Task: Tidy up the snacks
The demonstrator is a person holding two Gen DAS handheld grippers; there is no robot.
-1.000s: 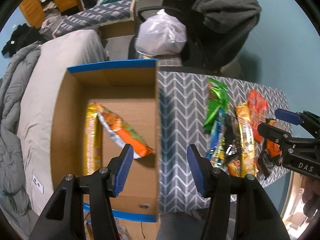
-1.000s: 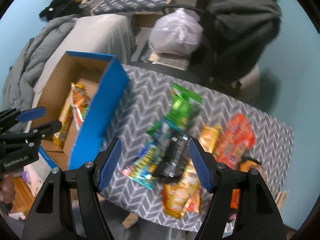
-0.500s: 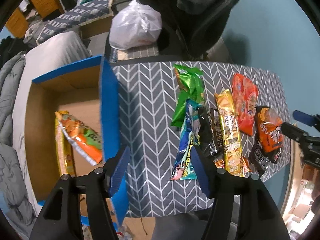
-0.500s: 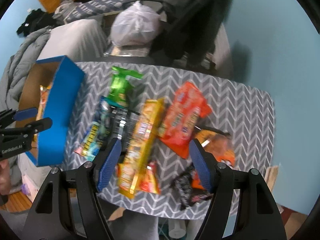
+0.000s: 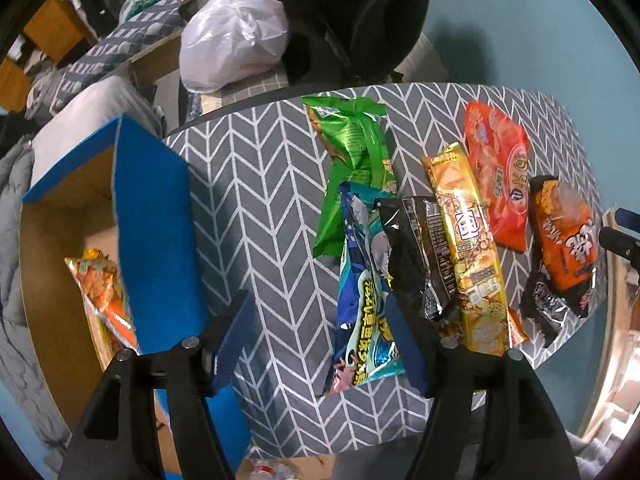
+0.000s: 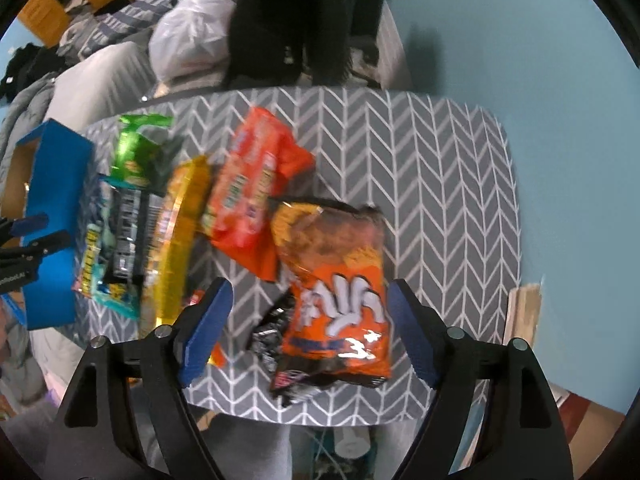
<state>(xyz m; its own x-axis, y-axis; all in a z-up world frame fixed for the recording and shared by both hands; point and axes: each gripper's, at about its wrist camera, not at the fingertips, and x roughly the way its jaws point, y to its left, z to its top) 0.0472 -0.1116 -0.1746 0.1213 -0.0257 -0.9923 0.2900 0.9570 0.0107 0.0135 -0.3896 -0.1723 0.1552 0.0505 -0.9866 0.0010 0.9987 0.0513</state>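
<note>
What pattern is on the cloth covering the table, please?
A grey cloth with a white chevron (herringbone) pattern; it shows best in the right wrist view.

Sat at the upper centre of the left wrist view: a white plastic bag (image 5: 234, 38), knotted and bulging. Hung beside it to the right: dark clothing over a chair (image 5: 368, 12). Lay crumpled along the left edge: grey bedding (image 5: 12, 184). Filled the right side: a plain teal wall (image 6: 520, 40).
</note>
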